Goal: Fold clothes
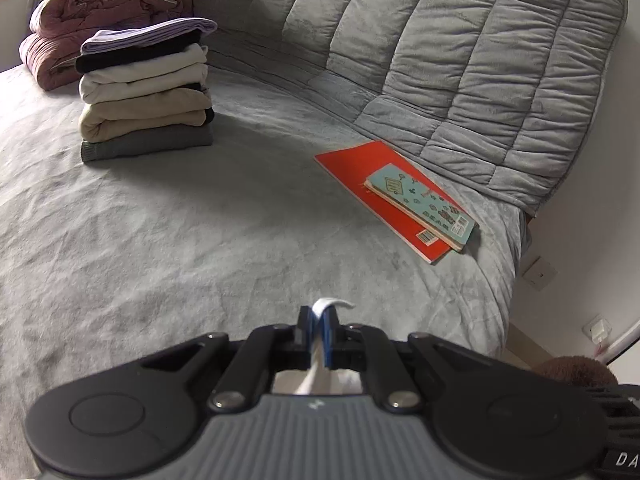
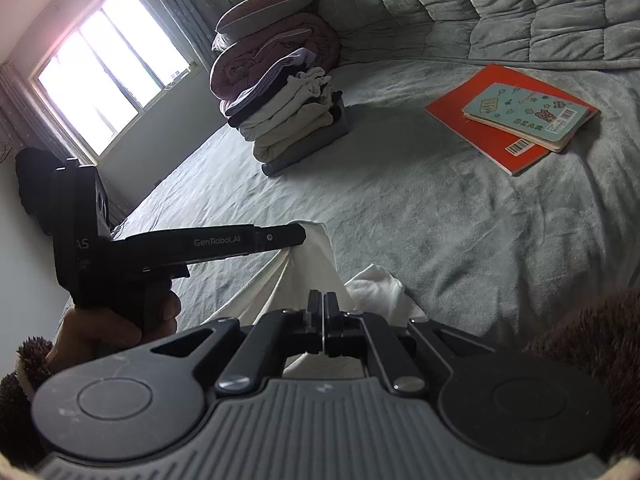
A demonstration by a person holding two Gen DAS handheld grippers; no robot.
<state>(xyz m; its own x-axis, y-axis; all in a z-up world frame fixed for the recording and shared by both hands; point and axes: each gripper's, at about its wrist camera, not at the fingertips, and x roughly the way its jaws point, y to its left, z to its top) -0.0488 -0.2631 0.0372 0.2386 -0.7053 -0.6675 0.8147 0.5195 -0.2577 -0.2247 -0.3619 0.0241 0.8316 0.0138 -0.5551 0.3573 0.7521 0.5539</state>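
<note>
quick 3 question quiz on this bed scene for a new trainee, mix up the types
1. True or false: the left gripper is shut on the white garment.
2. What lies on the red book? A) a phone B) a smaller teal notebook C) a sock
3. Fill in: the top piece on the stack of folded clothes is coloured ____.

Key
1. True: white cloth shows between its fingers.
2. B.
3. Lilac; a black piece lies under it.
</note>
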